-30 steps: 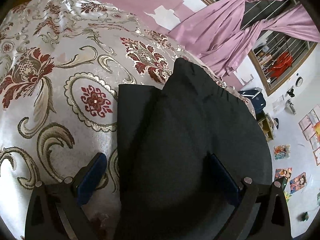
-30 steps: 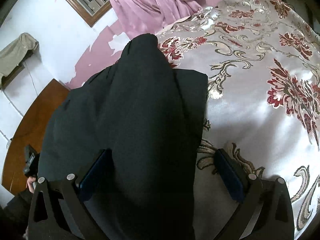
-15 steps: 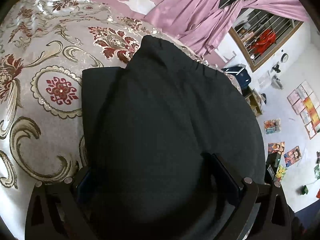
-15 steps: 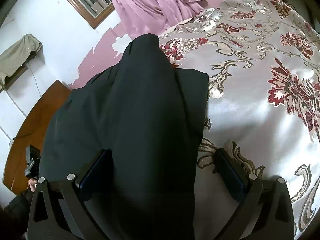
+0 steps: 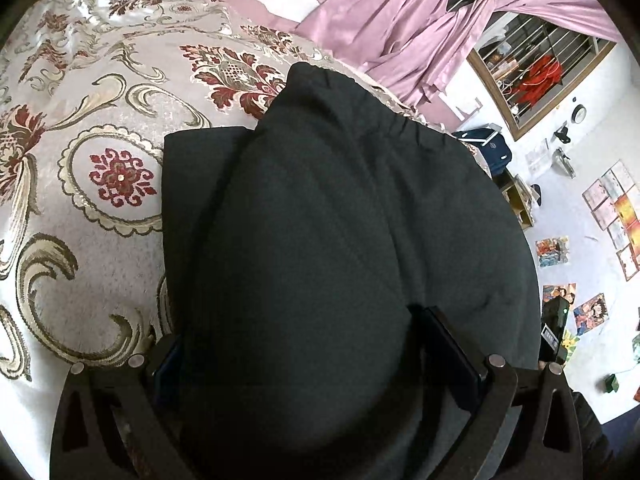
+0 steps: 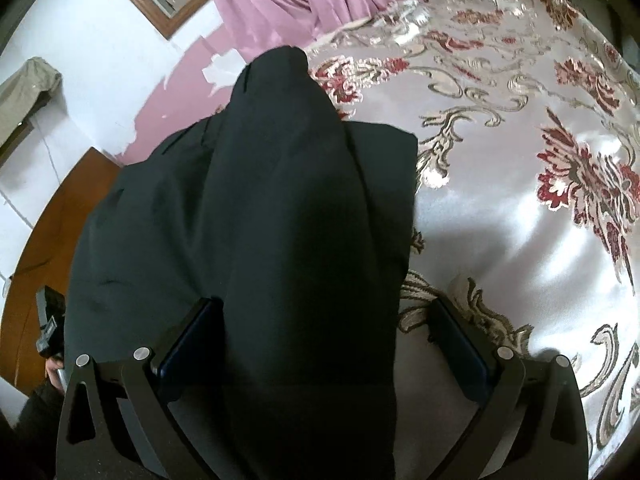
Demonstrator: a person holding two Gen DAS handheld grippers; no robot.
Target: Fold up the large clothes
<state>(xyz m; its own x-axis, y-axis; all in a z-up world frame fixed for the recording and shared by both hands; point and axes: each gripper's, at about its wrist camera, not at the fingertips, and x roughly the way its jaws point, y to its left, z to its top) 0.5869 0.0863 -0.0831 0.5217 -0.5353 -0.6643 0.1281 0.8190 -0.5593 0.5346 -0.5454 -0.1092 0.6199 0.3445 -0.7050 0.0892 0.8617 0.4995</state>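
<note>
Patterned bedspread (image 5: 100, 128) lies under the black garment (image 5: 320, 220), partly folded near the bed's edge (pink curtains (image 5: 400, 32) behind). Both left gripper (image 5: 316, 364) and right gripper (image 6: 320, 344) have fingers spread, cloth bunched between them, probably to carry the fold over.

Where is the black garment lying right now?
The black garment lies on the floral bedspread, near the edge facing the pink curtains, and fills the centre of both wrist views.
</note>
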